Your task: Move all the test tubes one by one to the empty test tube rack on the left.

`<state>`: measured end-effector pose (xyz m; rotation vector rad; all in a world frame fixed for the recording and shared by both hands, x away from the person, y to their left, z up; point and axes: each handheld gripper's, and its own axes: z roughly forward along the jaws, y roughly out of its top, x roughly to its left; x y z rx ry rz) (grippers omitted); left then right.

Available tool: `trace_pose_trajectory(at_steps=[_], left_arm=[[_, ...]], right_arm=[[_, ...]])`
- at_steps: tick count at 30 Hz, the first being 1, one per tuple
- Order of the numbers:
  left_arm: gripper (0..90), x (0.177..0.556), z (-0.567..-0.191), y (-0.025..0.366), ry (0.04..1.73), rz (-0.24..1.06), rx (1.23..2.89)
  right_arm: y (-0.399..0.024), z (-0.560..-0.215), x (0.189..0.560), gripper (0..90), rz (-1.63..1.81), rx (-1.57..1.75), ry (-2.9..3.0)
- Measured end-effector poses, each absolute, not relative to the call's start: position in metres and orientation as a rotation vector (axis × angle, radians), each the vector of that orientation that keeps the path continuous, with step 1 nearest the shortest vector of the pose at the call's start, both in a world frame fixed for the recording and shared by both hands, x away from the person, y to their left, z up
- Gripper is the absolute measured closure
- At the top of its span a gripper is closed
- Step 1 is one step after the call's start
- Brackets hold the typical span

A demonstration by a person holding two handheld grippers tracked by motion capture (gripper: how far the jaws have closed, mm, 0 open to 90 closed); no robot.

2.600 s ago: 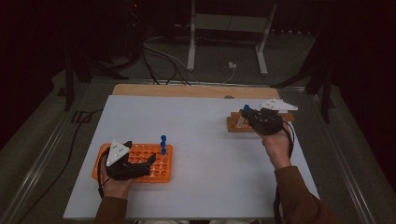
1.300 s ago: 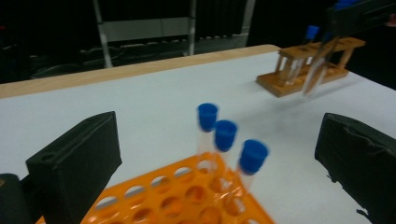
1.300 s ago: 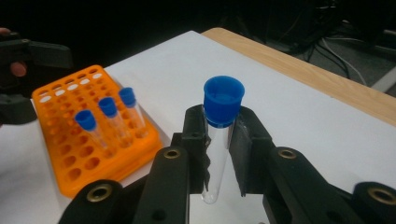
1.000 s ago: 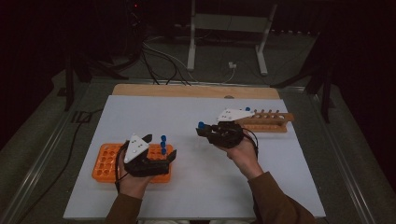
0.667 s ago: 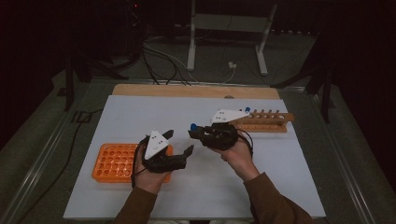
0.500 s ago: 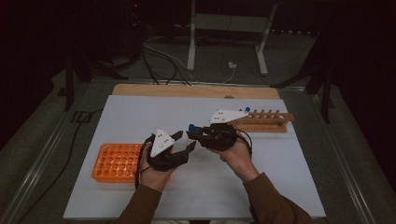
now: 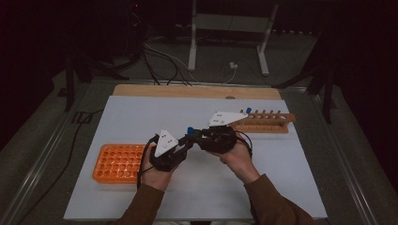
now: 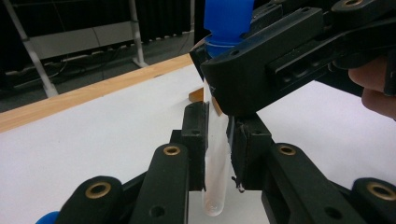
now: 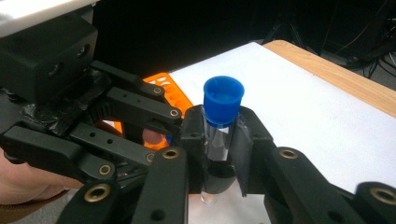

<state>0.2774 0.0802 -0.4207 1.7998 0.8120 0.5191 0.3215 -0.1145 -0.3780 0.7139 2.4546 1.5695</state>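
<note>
1. My left hand-held gripper (image 7: 185, 142) has just been closing, and its jaws now press on the clear lower part of the tube (image 8: 215, 154), above the middle of the table (image 7: 141, 112).
2. My right hand-held gripper (image 7: 196, 136) holds the same tube higher up, just under the blue cap (image 9: 223, 100). In the right gripper view both pairs of jaws meet on it, so the tube is held twice, upright, between my two hands.
3. I judge that this is a handover from right to left. To do it well, I should keep the left hand quiet and first be sure its pads sit flat on the glass, not on an edge.
4. Only then should the right jaws open, slowly and not far, so that the tube does not tilt or slip down.
5. After this the right hand should draw back straight, away from the cap, without pulling it sideways.
6. The orange rack (image 7: 119, 161) lies just beside my left hand; I think the tube goes there next. The wooden rack (image 7: 263, 123) stands behind my right hand.
7. Compared with one second ago: then my left hand was over the orange rack and apart from the right one. Now it has come toward the middle, and the two meet at the tube.
</note>
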Motion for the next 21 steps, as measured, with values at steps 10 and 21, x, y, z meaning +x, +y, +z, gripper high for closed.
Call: trace_pose_trajectory(at_steps=[10, 21], left_arm=[[77.6, 0.277, -0.424, 0.090, 0.846, 0.511, 1.777], [77.6, 0.266, -0.428, 0.107, 0.846, 0.491, 1.761]], right_arm=[[-0.132, -0.376, 0.328, 21.5, 1.597, 0.779, 2.391], [-0.160, -0.382, 0.332, 14.4, 1.564, 0.848, 2.323]])
